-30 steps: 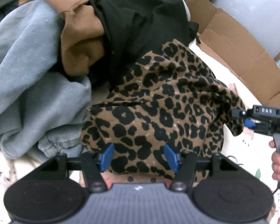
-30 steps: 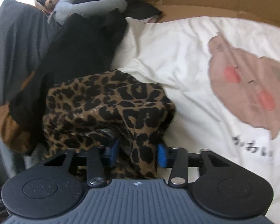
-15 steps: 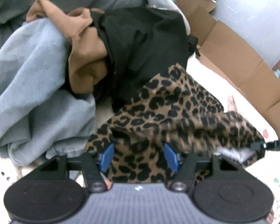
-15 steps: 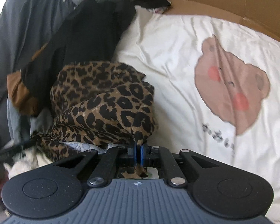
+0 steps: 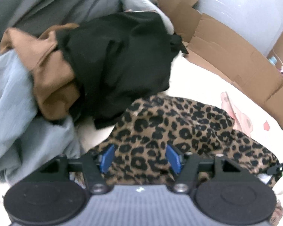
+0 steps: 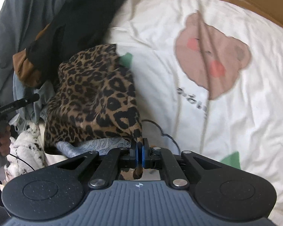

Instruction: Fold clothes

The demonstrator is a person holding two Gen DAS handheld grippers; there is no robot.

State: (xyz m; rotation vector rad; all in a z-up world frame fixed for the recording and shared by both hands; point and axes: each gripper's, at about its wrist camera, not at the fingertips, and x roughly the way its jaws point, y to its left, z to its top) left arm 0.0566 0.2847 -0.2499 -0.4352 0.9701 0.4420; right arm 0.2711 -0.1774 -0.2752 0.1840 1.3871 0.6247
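- Leopard garment (image 6: 96,94): bunched, unfolded, draped from the clothes pile (image 5: 107,60) onto the bear-print sheet (image 6: 217,113).
- Right gripper (image 6: 139,150): fingers clamped on one leopard corner, cloth hanging from the pinch.
- Left gripper (image 5: 139,159): fingers spread wide, leopard cloth between them, no grip yet.
- Progress: barely begun, by the look of it; spreading flat and every fold left, plus the pile.

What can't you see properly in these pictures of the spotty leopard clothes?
- Leopard-print garment: what kind of clothing it is; it is bunched up in both views.
- Its near edge, left wrist view: hidden behind the left gripper, whose jaws stand open.
- Grey patterned cloth, right wrist view: mostly covered by the leopard print.
- Bear bedsheet: its writing is blurred.
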